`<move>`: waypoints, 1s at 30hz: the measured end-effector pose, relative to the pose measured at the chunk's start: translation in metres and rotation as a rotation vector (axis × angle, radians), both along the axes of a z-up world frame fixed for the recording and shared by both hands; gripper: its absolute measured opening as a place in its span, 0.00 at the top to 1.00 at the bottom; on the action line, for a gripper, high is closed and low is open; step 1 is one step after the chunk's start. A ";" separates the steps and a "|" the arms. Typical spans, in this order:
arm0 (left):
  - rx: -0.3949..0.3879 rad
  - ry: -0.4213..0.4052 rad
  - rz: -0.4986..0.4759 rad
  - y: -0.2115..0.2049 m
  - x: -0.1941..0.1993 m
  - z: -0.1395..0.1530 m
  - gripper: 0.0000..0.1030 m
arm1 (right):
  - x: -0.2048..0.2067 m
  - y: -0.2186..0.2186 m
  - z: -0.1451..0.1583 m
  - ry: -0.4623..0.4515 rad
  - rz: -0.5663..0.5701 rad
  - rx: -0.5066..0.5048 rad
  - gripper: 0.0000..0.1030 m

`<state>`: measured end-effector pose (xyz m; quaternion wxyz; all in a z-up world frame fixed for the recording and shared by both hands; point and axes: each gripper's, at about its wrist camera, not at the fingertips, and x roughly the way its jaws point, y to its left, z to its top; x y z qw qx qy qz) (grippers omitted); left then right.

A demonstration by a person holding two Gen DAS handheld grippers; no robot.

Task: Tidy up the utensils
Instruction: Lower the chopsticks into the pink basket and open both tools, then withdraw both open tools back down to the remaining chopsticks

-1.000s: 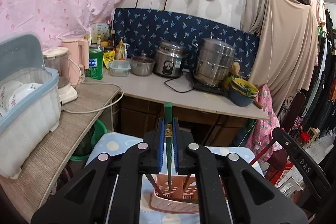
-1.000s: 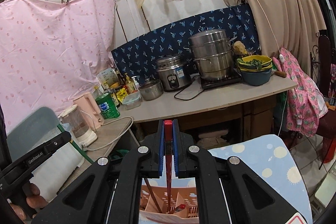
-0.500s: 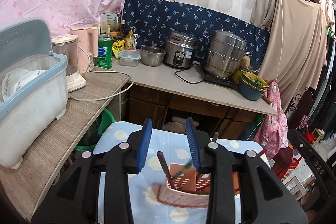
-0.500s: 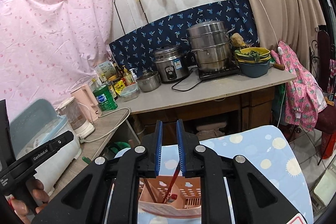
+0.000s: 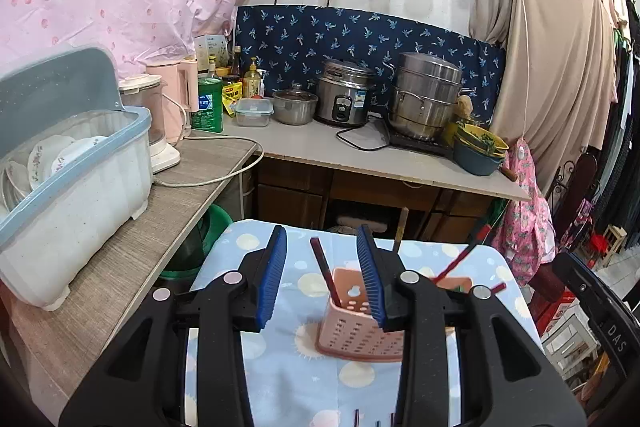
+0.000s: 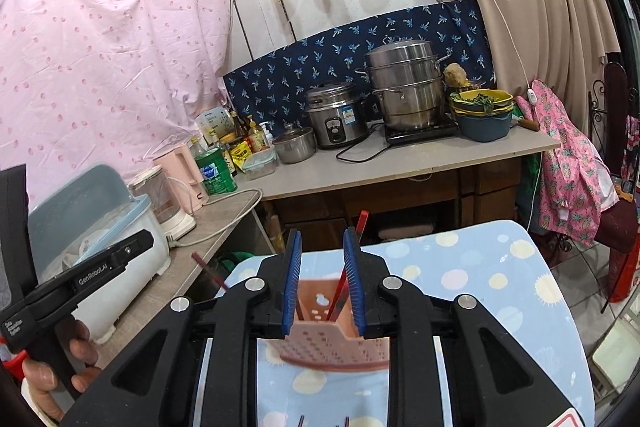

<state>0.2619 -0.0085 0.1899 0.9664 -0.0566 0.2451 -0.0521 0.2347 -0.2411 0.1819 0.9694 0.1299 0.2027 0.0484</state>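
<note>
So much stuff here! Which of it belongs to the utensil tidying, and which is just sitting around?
Part of the job:
- pink basket
- chopsticks standing in it
- left gripper, open
- right gripper, open

Just sitting around:
- rice cooker
- steamer pot
- dish rack
- green bottle

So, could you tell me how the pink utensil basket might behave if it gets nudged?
The pink utensil basket looks like thin perforated plastic, so probably light and easy to slide on the tablecloth. The chopsticks lean well above its rim, so it may tip.

Black plastic left gripper [image 5: 322, 275], blue ribbed fingers [image 5: 272, 273], silver round screws, white "GenRobot.AI" lettering, bare hand [image 6: 52, 367]
</note>
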 end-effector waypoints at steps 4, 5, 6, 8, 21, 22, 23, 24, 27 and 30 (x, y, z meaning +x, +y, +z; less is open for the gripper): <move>0.014 -0.001 -0.008 -0.001 -0.020 -0.003 0.66 | -0.022 0.006 -0.007 0.009 0.013 -0.015 0.79; 0.016 0.001 -0.010 -0.001 -0.025 -0.004 0.66 | -0.027 0.008 -0.008 0.012 0.015 -0.022 0.79; 0.019 0.004 -0.011 -0.001 -0.031 -0.006 0.66 | -0.033 0.009 -0.011 0.014 0.018 -0.030 0.79; 0.027 0.008 -0.013 -0.001 -0.041 -0.011 0.66 | -0.045 0.012 -0.017 0.023 0.025 -0.038 0.78; 0.042 0.128 -0.045 0.003 -0.100 -0.068 0.66 | -0.112 0.018 -0.071 0.143 0.029 -0.044 0.78; 0.044 0.136 -0.048 0.002 -0.104 -0.072 0.66 | -0.118 0.019 -0.075 0.153 0.030 -0.050 0.78; 0.044 0.144 -0.051 0.002 -0.109 -0.078 0.66 | -0.122 0.020 -0.079 0.162 0.030 -0.058 0.78; 0.044 0.154 -0.055 0.002 -0.113 -0.083 0.66 | -0.128 0.021 -0.085 0.175 0.029 -0.069 0.77; 0.054 0.196 -0.070 0.001 -0.126 -0.102 0.66 | -0.140 0.024 -0.099 0.210 0.033 -0.090 0.78; 0.065 0.229 -0.078 -0.001 -0.136 -0.117 0.66 | -0.154 0.026 -0.114 0.245 0.039 -0.108 0.78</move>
